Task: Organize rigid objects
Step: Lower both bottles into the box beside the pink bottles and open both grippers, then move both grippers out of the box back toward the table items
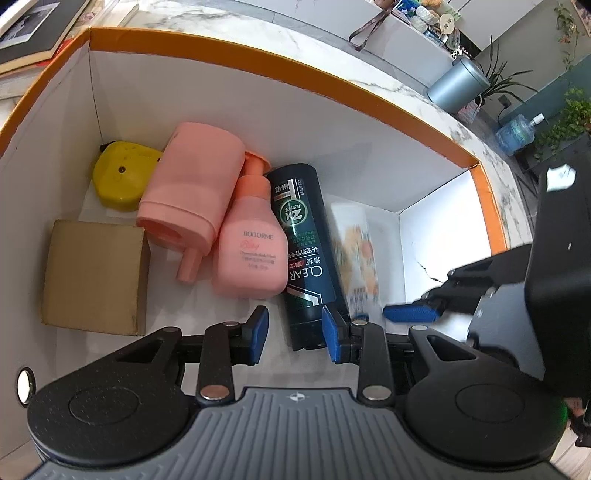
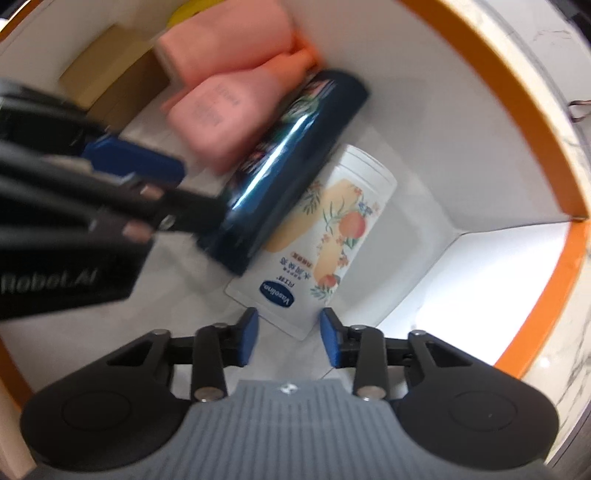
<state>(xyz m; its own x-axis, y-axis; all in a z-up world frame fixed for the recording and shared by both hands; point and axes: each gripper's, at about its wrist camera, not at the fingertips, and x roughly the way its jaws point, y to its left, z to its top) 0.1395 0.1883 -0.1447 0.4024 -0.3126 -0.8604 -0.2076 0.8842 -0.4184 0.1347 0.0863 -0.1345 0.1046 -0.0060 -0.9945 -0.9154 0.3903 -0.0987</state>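
Observation:
An orange-rimmed white box (image 1: 258, 48) holds the objects, all lying down. A dark green CLEAR bottle (image 1: 303, 236) lies beside a pink BODORME bottle (image 1: 251, 251) and a larger pink pump bottle (image 1: 188, 184). My left gripper (image 1: 295, 328) hovers open over the CLEAR bottle's base, with white floor showing between its left pad and the bottle. A white flowered Vaseline tube (image 2: 332, 229) lies on the box floor against the CLEAR bottle (image 2: 291, 147). My right gripper (image 2: 288, 328) stands narrowly open above the tube's flat end, pads clear of it. The tube (image 1: 354, 251) looks blurred in the left wrist view.
A small cardboard box (image 1: 92, 273) and a yellow object (image 1: 118, 181) fill the box's left side. The box's right corner floor (image 2: 424, 258) is bare. Outside lie a marble counter (image 1: 369, 66), a grey bin (image 1: 458, 85) and books (image 1: 33, 33).

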